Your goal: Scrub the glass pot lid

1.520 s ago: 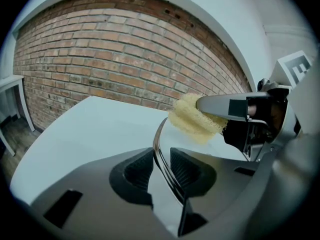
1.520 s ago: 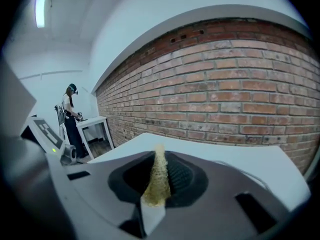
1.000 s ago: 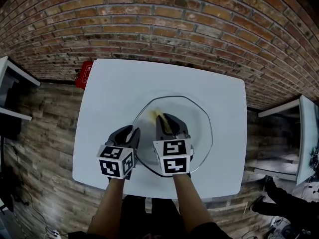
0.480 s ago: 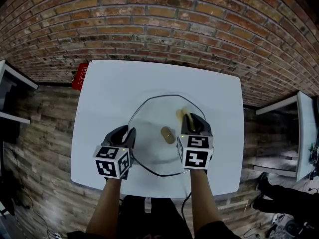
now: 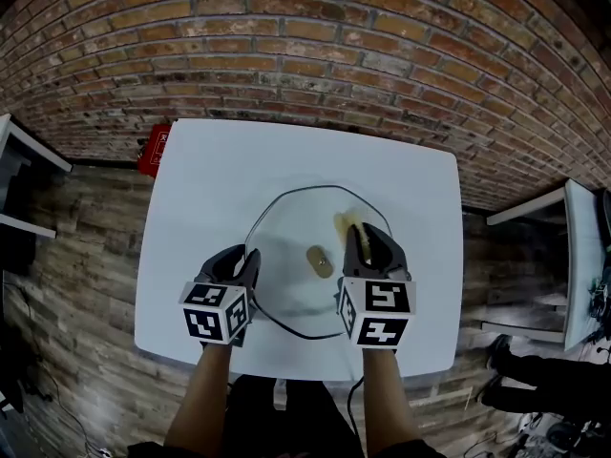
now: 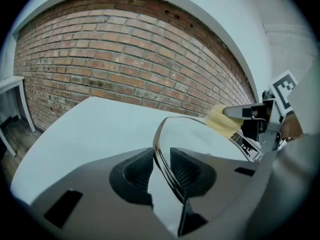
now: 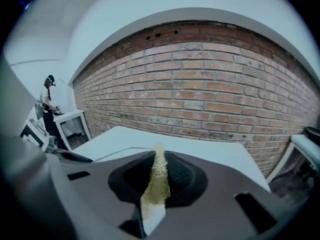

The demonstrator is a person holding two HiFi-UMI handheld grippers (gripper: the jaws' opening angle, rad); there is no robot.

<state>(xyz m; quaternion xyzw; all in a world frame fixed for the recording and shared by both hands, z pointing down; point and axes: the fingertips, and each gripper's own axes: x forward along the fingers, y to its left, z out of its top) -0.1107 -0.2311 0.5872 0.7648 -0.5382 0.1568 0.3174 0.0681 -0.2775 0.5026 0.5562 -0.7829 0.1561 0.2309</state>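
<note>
Low in the head view, the left gripper [image 5: 243,256] and the right gripper [image 5: 368,235] are rounded matte-black shells. Each carries at its near end a white cube [image 5: 218,311] printed with black square markers. In the gripper views their inner pads [image 6: 187,170] are black and finely ribbed, set in smooth dark-grey bodies. Bare forearms [image 5: 212,389] run to dark clothing [image 5: 286,418] at the bottom edge.

The glass pot lid [image 5: 286,222] sat on the table [image 5: 210,175], nearer its front edge, with the knob [image 5: 319,260] mid-lid. The left gripper [image 5: 246,256] was at the lid's left rim. The right gripper [image 5: 368,233], with the sponge [image 5: 345,223], was over the lid's right side.
</note>
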